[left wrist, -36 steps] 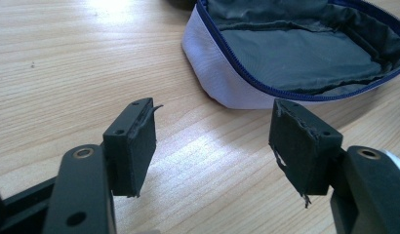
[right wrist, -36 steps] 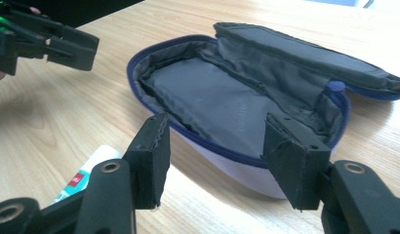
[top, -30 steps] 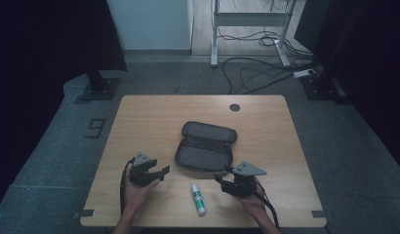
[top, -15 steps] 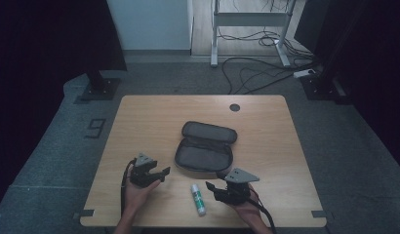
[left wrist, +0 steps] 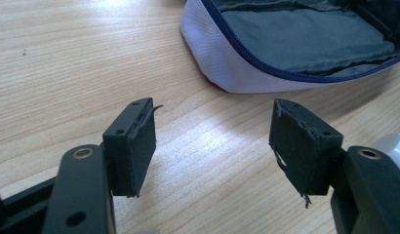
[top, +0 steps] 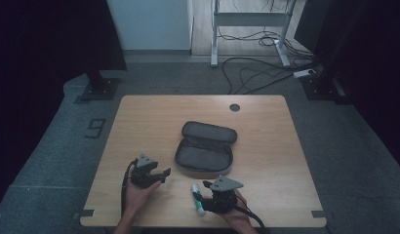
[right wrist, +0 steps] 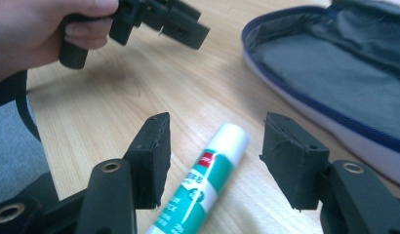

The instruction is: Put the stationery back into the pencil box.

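- The glue stick (right wrist: 203,181) is a slim cylinder with a smooth white plastic body and rounded white cap; a teal-green label band with white lettering and a small red mark wraps its middle.
- It lies flat on the counter (top: 139,122) near the near edge, a little right of centre, and its cap end points away from the person towards the pouch (top: 205,150).
- In the right gripper view the right hand-held gripper (right wrist: 212,156) has its jaws apart, one on each side of the stick; the pads do not touch it.
- Those pads (right wrist: 151,156) are blocks of matt black foam, frayed at the edges, fixed on black metal arms with round rivets.
- In the high view the left hand-held gripper (top: 161,173) sits to the left of the stick, well apart from it, held in the left hand (top: 137,192).
- Its jaws stand apart with bare wood between them; one foam pad (left wrist: 305,146) is torn along its edge.
- The pouch is an oblong soft case with rounded corners, unzipped and lying open just beyond the stick; it has a dark grey fabric lining, a dark blue zip line and a pale woven outer wall.
- The counter is light wood with fine straight grain and a dull sheen; a round dark hole (top: 234,107) sits near its far edge.
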Demonstrator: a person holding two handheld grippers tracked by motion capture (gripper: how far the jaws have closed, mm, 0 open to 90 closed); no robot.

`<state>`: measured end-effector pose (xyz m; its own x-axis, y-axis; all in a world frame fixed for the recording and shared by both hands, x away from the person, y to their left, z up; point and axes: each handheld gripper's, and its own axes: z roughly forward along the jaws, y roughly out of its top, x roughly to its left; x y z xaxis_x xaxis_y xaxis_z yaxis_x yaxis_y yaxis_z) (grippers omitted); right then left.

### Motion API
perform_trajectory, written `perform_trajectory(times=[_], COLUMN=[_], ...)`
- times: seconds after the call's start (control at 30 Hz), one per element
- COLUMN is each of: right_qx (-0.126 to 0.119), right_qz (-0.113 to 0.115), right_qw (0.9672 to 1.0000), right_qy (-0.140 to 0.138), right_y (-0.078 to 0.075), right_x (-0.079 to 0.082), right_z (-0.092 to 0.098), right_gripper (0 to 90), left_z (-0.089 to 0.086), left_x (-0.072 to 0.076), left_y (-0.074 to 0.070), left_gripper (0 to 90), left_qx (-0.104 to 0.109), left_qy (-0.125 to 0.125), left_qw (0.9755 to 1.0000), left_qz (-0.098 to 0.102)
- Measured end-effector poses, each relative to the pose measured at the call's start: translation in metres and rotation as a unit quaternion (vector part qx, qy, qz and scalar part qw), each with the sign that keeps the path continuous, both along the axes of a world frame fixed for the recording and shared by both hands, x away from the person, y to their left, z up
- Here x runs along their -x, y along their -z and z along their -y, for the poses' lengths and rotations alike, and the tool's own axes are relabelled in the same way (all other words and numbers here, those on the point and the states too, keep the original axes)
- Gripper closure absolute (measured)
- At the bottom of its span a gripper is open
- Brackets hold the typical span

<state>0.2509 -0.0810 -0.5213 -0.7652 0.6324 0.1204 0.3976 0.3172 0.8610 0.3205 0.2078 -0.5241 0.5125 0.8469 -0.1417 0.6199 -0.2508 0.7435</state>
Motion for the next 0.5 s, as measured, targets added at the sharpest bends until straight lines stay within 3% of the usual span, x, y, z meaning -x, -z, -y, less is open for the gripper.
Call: perform_trajectory(times=[0.5], right_qx=[0.039], right_qz=[-0.028], right_qw=[0.9989], right_qy=[-0.001], right_y=[0.018], right_x=[0.002], right_z=[-0.012], right_gripper=[47.4], left_z=[0.000], left_x=[0.001], left_y=[0.001], left_gripper=[34.4], left_qx=[-0.002], left_qy=[0.001], left_qw=[1.0000], left_qz=[-0.001])
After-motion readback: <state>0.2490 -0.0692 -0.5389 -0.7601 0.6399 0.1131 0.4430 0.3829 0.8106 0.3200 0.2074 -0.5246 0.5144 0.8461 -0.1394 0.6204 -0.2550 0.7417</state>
